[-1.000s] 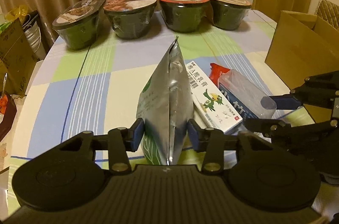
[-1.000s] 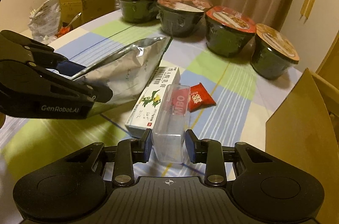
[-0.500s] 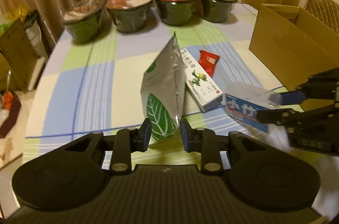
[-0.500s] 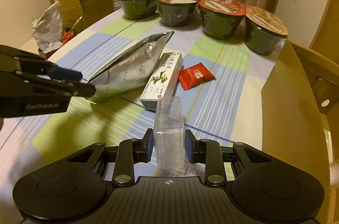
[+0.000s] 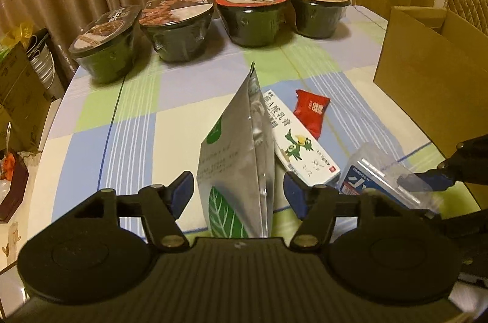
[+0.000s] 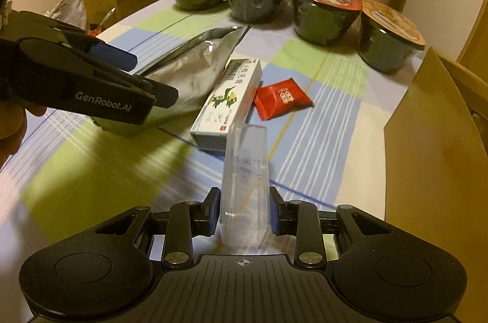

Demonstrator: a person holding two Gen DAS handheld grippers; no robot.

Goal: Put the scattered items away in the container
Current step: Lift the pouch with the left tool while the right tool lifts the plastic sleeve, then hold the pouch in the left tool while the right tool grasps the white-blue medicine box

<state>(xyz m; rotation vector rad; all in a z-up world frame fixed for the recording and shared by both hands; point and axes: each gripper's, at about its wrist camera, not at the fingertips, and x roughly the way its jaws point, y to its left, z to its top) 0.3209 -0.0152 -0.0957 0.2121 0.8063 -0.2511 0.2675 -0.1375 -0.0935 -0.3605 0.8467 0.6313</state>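
Observation:
A silver pouch with a green leaf print [image 5: 238, 164] stands on edge between the spread fingers of my left gripper [image 5: 238, 194], with a gap on each side. In the right wrist view the pouch [image 6: 195, 66] rests on the table under the open left gripper [image 6: 154, 78]. My right gripper [image 6: 244, 210] is shut on a clear plastic box [image 6: 245, 170] and holds it above the table; the box [image 5: 384, 173] also shows at the right of the left wrist view. A white carton [image 6: 231, 97] and a red sachet [image 6: 282, 101] lie on the cloth. The open cardboard box [image 6: 433, 139] stands at the right.
Several lidded noodle bowls [image 5: 250, 14] line the table's far edge. The checked tablecloth [image 5: 137, 124] covers a rounded table. Off its left side stand cardboard boxes and bags [image 5: 18, 97]. Curtains hang behind.
My left gripper has opened and let go of the silver pouch, which is now down on the table. The right gripper keeps its hold on the clear box and has shifted slightly.

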